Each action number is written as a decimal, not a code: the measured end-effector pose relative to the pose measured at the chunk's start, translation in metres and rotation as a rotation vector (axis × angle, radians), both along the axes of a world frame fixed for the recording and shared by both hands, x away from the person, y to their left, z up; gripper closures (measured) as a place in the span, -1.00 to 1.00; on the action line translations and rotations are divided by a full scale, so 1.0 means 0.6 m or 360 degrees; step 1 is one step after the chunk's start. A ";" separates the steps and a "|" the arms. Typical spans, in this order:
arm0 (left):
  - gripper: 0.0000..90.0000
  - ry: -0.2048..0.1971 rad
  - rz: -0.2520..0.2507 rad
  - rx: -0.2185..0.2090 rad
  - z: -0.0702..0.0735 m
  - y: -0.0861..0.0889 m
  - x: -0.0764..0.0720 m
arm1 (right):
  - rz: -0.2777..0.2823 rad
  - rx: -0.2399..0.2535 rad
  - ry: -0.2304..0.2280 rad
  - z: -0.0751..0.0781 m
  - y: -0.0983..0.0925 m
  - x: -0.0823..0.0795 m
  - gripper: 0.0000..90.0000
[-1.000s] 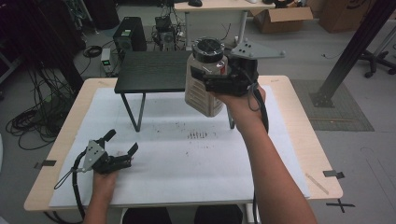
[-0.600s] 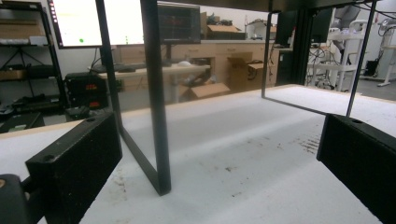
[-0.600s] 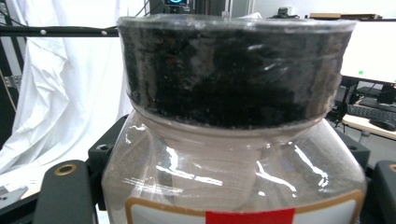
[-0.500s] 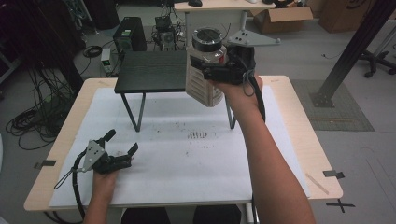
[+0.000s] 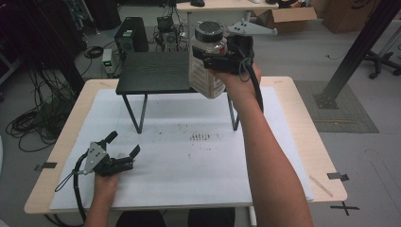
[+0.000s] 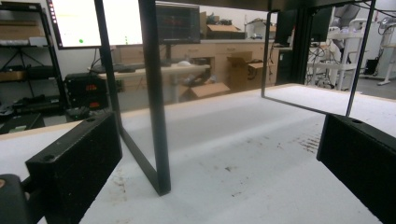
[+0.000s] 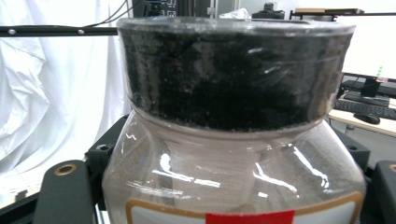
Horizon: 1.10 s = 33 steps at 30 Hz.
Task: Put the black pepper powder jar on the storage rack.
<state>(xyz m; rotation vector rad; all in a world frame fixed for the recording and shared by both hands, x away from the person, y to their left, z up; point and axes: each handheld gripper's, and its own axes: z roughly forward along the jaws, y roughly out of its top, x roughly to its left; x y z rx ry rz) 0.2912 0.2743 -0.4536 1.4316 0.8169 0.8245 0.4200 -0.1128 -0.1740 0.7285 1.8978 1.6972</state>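
The jar (image 5: pixel 207 61), clear plastic with a black screw lid and a paper label, is what we take the work to concern. In the high view we see it held in the air just above the right end of the small black stand (image 5: pixel 156 72), tilted slightly, with the right hand-held gripper (image 5: pixel 218 61) clenched on its upper body just below the lid. Well in front of the stand, at its left, the left hand-held gripper (image 5: pixel 124 146) rests on the white sheet covering the desk (image 5: pixel 302 123), its jaws spread and grasping nothing.

In the left gripper view we look along the two parted jaws at a black leg of the stand (image 6: pixel 154 107), with bare sheet between them.

In the right gripper view the jar (image 7: pixel 233 154) sits between the jaws, its black lid (image 7: pixel 233 74) uppermost. The wall looks smooth and glossy, so we judge it slippery and stiff, though thin enough to flex under hard pressure. How full it is we cannot tell, so its weight stays uncertain. The narrowing under the lid seems the safest hold, since the lid's rim would stop a slide.
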 end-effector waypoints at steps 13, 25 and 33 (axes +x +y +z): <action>-0.99 -0.0009 0.0002 0.0000 0.000 0.000 -0.001 | -0.0085 0.0012 0.0018 -0.007 0.007 0.047 -0.51; -0.99 0.0003 -0.0001 -0.0001 0.000 0.001 0.000 | -0.0156 -0.0002 0.0039 -0.003 0.008 0.082 -0.51; -0.99 0.0005 -0.0002 -0.0002 0.000 0.001 0.000 | -0.0120 -0.0003 0.0039 -0.010 0.013 0.090 -0.52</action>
